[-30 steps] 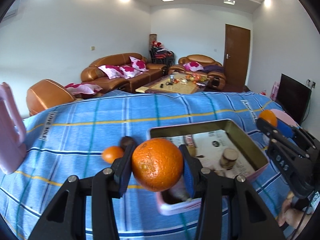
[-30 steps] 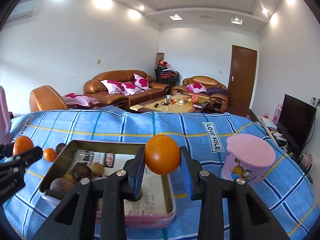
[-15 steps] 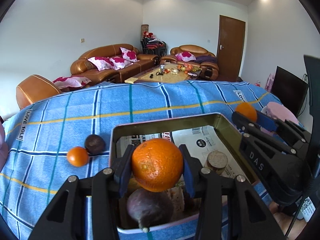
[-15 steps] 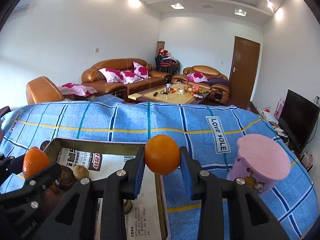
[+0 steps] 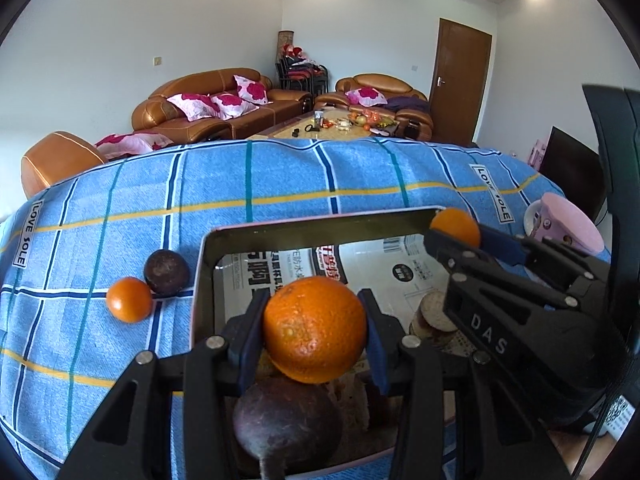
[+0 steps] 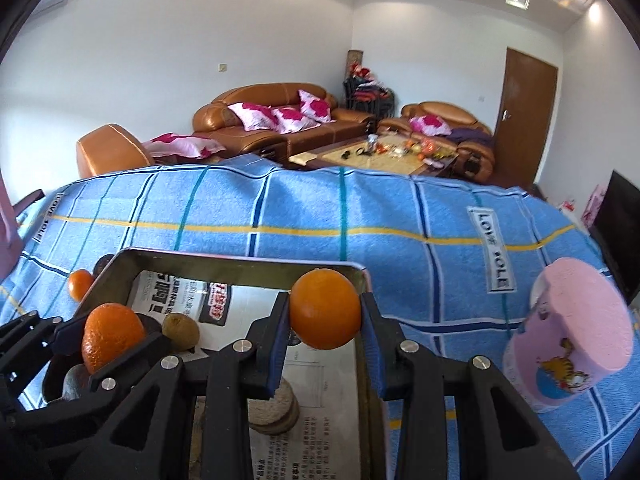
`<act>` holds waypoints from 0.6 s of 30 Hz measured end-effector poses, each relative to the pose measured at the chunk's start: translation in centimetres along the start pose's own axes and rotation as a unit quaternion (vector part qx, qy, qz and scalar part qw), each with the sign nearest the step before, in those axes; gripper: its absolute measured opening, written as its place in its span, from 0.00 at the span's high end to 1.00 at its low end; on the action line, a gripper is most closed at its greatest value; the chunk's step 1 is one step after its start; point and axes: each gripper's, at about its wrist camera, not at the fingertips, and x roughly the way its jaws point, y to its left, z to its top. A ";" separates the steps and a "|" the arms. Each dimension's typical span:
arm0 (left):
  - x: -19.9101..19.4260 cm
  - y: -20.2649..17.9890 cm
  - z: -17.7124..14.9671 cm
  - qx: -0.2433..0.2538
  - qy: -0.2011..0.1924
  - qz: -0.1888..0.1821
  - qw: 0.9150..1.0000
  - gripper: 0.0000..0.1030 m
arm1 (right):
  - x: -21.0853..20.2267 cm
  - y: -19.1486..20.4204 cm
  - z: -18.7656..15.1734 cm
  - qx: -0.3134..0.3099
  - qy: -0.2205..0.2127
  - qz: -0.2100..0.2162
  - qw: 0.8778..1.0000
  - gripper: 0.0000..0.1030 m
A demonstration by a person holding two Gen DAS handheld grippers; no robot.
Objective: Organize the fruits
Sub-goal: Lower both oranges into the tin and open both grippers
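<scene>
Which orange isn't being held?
The small orange lying on the blue cloth, beside a dark fruit outside the tray. The other two sit between the fingers.

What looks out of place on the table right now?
Two fruits sit outside the tray on the cloth: a small orange touching a dark round fruit, left of the tray. The pink cup leans tilted. Nothing spilled.
</scene>
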 end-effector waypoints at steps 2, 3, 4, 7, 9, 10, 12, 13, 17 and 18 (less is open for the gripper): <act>0.0 0.1 0.0 -0.002 0.001 -0.002 1.000 0.55 | 0.3 -0.1 -0.1 0.007 0.008 0.015 1.000 0.65; 0.1 0.1 0.0 -0.003 0.001 -0.003 1.000 0.55 | 0.4 -0.2 -0.1 0.010 0.011 0.020 1.000 0.65; 0.1 0.1 0.0 -0.003 0.002 -0.003 1.000 0.55 | 0.5 -0.3 -0.1 0.014 0.015 0.026 0.999 0.65; 0.1 0.2 0.1 -0.004 0.003 -0.005 1.000 0.55 | 0.7 -0.3 -0.2 0.021 0.020 0.037 0.999 0.64; 0.1 0.3 0.1 -0.005 0.003 -0.004 1.000 0.54 | 0.7 -0.4 -0.2 0.025 0.019 0.043 0.999 0.64; 0.1 0.3 0.1 -0.005 0.003 -0.003 1.000 0.54 | 0.7 -0.4 -0.3 0.027 0.018 0.045 0.998 0.64; 0.0 0.3 0.1 -0.006 0.000 0.000 1.000 0.53 | 0.4 -0.5 -0.3 0.032 0.011 0.053 0.998 0.63; -0.3 0.3 0.1 -0.005 -0.006 0.000 1.000 0.51 | 0.1 -0.6 -0.3 0.034 0.004 0.055 0.998 0.63; -2.0 -0.1 0.1 0.008 -0.047 0.011 0.999 0.12 | -2.1 -1.0 -0.3 0.045 -0.053 0.044 0.997 0.55; -2.6 -0.2 0.1 0.010 -0.059 0.013 0.998 0.07 | -2.7 -1.1 -0.3 0.049 -0.071 0.035 0.996 0.48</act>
